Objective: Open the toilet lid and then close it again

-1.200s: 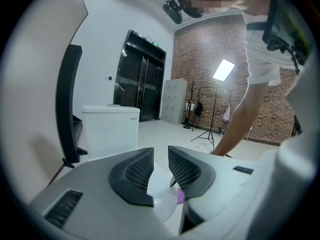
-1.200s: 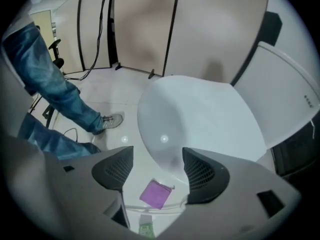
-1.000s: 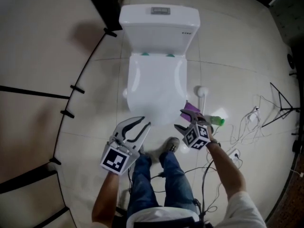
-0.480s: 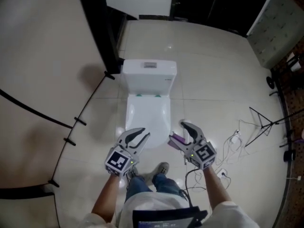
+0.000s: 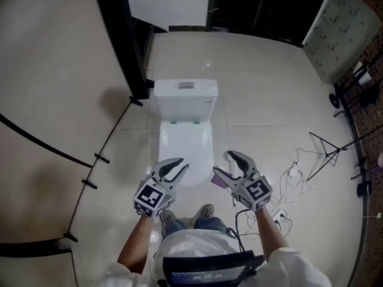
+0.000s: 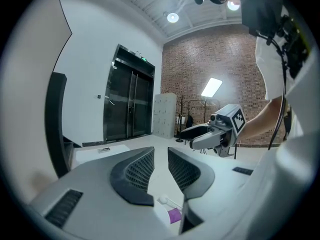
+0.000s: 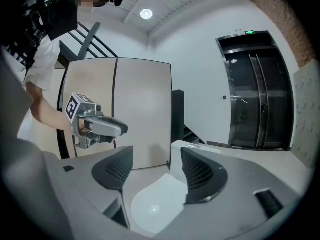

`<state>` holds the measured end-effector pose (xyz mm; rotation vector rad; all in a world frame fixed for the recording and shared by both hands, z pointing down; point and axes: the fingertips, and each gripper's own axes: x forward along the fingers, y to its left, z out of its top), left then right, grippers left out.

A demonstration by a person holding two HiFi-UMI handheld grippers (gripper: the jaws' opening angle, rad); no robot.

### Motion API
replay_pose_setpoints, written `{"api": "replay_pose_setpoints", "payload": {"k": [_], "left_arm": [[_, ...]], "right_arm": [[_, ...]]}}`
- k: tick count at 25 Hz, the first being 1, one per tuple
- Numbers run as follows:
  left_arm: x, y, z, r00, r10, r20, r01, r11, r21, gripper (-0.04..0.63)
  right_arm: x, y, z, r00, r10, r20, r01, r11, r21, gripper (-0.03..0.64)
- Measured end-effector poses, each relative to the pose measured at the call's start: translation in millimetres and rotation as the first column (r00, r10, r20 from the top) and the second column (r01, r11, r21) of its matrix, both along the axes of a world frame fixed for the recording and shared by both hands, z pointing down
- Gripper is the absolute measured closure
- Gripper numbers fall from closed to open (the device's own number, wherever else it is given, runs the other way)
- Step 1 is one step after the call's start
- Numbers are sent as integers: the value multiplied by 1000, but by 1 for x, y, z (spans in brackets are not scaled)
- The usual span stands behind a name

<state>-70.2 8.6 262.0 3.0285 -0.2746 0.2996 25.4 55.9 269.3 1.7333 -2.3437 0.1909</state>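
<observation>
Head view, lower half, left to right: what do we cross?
Black curved rail → left gripper → right gripper → floor cables → black tripod stand.

In the head view, a purple thing (image 5: 219, 180) just right of the toilet (image 5: 184, 106) is half covered by the right gripper (image 5: 222, 163), and what it is cannot be told. The plate (image 5: 186, 85) on top of the toilet's tank is seen too small for its buttons to be made out. Farther right of the toilet, the cables (image 5: 288, 177) are too thin to be followed, and a dark thing (image 5: 361, 188) is cut off by the picture's edge. In the right gripper view, the toilet's near end is hidden under that gripper's own body.
</observation>
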Motion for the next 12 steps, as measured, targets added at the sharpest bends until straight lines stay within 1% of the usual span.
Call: {"api": "replay_pose_setpoints", "payload": {"k": [4,7,10,12], "left_arm": [[-7,-6,-12,999,-15,-48,16,1000,16,512],[-11,-2,-20,998,6,-61,-3,998,56,512],[-20,3,-27,997,13,-73,-9,998,58,512],[-27,1,-29,996,27,-80,-22,997,72,512]], "right_arm": [[-7,-3,-11,1000,-6,-22,6,1000,16,308],[-12,-3,-19,999,7,-38,-6,1000,20,308],[-19,2,-23,998,14,-58,-13,1000,20,308],[-20,4,-27,997,35,-72,-34,999,11,308]]}}
